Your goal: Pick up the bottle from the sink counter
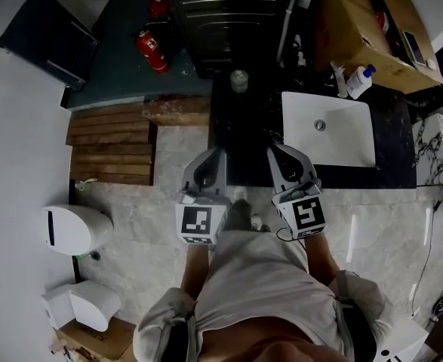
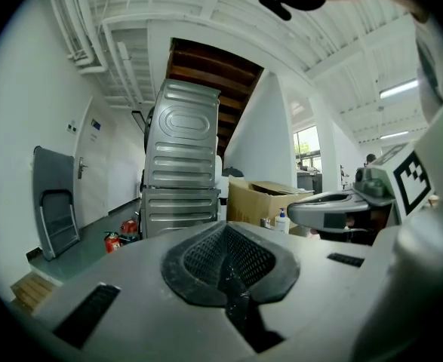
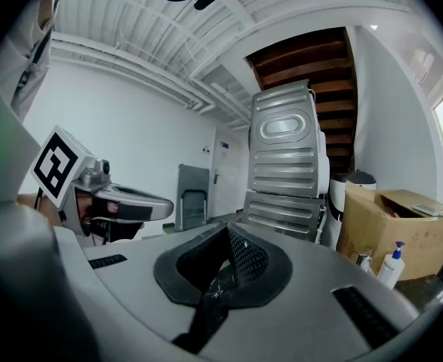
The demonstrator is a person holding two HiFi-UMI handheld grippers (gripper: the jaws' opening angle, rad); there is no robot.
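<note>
bottle: label is too small to be read; in the right gripper view the foot is hidden behind the right hand-held gripper body
cardboard box: cut off by the top edge in the head view, insides can't really be made out
round thing on the counter: too small and dark to be told
small bits behind the sink: too tiny to be named
person's hands: covered by the marker cubes

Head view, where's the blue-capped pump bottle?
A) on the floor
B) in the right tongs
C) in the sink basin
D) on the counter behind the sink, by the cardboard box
D: the pump bottle stands on the black counter between the sink and the cardboard box.
</note>
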